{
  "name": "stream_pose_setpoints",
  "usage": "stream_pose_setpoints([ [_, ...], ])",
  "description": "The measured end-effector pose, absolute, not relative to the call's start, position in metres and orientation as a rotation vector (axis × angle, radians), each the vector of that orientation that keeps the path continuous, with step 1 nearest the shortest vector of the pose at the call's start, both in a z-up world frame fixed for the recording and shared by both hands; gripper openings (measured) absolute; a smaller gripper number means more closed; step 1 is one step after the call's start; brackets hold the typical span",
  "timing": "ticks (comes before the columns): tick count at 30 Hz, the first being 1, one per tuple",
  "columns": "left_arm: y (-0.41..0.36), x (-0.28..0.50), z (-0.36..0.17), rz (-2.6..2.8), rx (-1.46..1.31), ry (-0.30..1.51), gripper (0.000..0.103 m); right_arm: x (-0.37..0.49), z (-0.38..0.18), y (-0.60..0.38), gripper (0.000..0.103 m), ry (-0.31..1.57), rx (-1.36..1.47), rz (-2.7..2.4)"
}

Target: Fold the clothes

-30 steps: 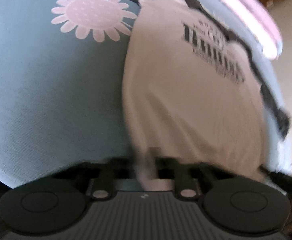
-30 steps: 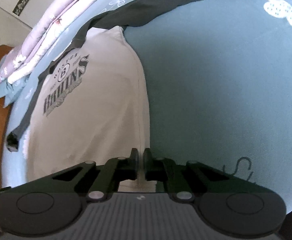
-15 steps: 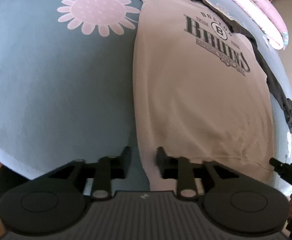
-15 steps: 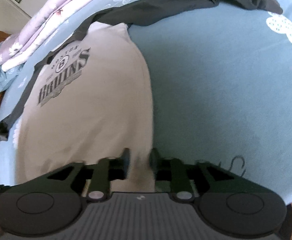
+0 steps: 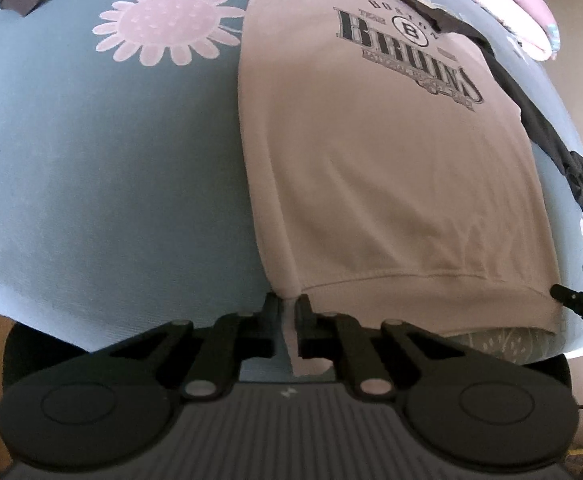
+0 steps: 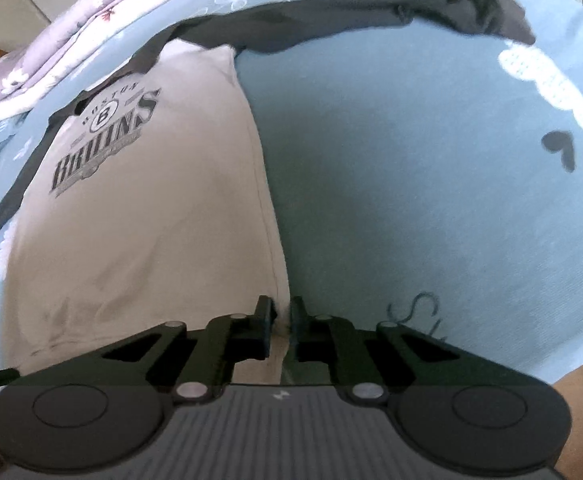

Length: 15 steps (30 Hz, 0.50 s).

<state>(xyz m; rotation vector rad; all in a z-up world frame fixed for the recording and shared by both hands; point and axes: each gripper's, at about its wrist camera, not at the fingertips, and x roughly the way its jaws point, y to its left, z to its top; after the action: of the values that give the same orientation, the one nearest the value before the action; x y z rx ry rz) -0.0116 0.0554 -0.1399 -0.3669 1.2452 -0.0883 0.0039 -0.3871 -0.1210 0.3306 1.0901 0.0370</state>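
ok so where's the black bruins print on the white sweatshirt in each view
Left wrist: black Bruins print sits upper right, on the white sweatshirt.
Right wrist: the print sits left of centre, tilted.
Shared landmark: the dark grey sleeve beside the sweatshirt.

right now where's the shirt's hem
The hem lies at the near edge of the bed, its corners pinched by the left gripper and right gripper.

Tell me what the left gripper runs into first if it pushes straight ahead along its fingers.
The left gripper is shut on the white sweatshirt at its hem corner, so it would likely just push deeper into that fabric.
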Motion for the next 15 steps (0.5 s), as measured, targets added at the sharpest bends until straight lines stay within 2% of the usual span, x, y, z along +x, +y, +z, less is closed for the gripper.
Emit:
stream_pose_setpoints([
  [2,0.056,-0.011,-0.144,-0.080,-0.363,1.270,0.008,0.004,-0.123,-0.385,0.013,1.117,0.316,0.051],
  [3,0.056,-0.011,-0.144,-0.082,-0.368,1.275,0.013,0.004,-0.124,-0.384,0.017,1.127,0.297,0.058],
  [5,0.057,-0.012,-0.141,-0.084,-0.363,1.279,0.015,0.001,-0.119,-0.383,0.029,1.121,0.273,0.056],
  [6,0.057,-0.013,-0.136,-0.085,-0.345,1.272,0.016,0.000,-0.115,-0.385,0.031,1.110,0.271,0.048],
  [11,0.052,-0.010,-0.101,-0.122,-0.237,1.200,0.013,0.000,-0.082,-0.381,0.031,1.024,0.230,0.088],
  [15,0.023,0.010,-0.084,-0.224,-0.194,1.142,0.024,0.018,-0.075,-0.346,0.031,1.010,0.201,0.213],
])
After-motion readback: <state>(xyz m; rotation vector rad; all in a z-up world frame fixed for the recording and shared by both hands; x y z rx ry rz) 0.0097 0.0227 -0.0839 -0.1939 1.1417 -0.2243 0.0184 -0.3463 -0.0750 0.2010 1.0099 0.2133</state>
